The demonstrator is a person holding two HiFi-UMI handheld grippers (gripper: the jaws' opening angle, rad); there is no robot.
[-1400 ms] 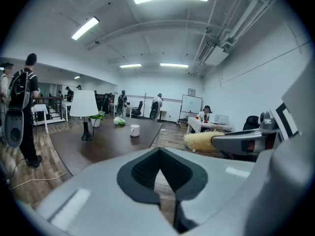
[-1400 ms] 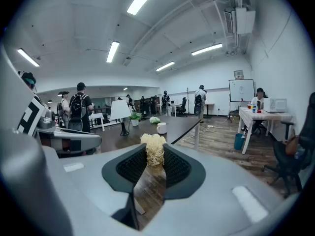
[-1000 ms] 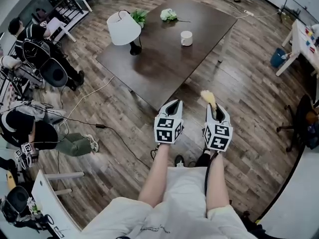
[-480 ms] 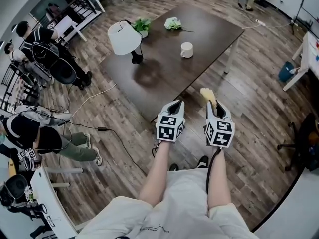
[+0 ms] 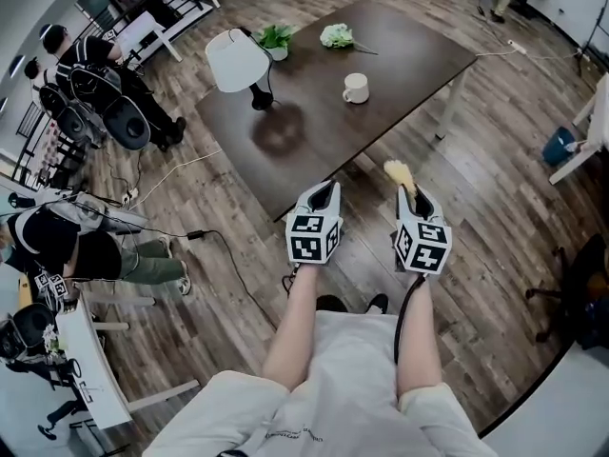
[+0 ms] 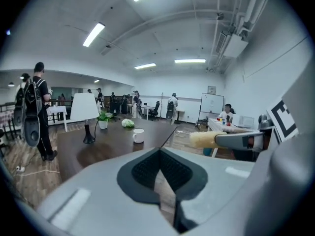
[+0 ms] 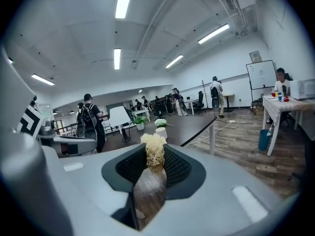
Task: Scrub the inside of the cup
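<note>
The white cup [image 5: 355, 88] stands on the dark wooden table [image 5: 314, 131], toward its far right side, well ahead of both grippers. It shows small in the left gripper view [image 6: 139, 135] and the right gripper view [image 7: 161, 132]. My right gripper [image 5: 411, 196] is shut on a brush whose pale yellow bristles [image 5: 397, 172] stick out forward past its jaws [image 7: 153, 149]. My left gripper [image 5: 326, 190] is shut with nothing in it, level with the table's near edge. Both are held side by side in front of the person's body.
On the table stand a white-shaded lamp [image 5: 238, 60], a small green plant [image 5: 276, 36] and a pale flower bunch [image 5: 336, 36]. People sit and stand at the left [image 5: 67, 241], with cables across the wooden floor [image 5: 205, 246]. A blue bin [image 5: 559, 146] stands to the right.
The view has shifted and the table's near edge now lies closer to the grippers. Both grippers keep their side-by-side pose, and the brush stays in the right one.
</note>
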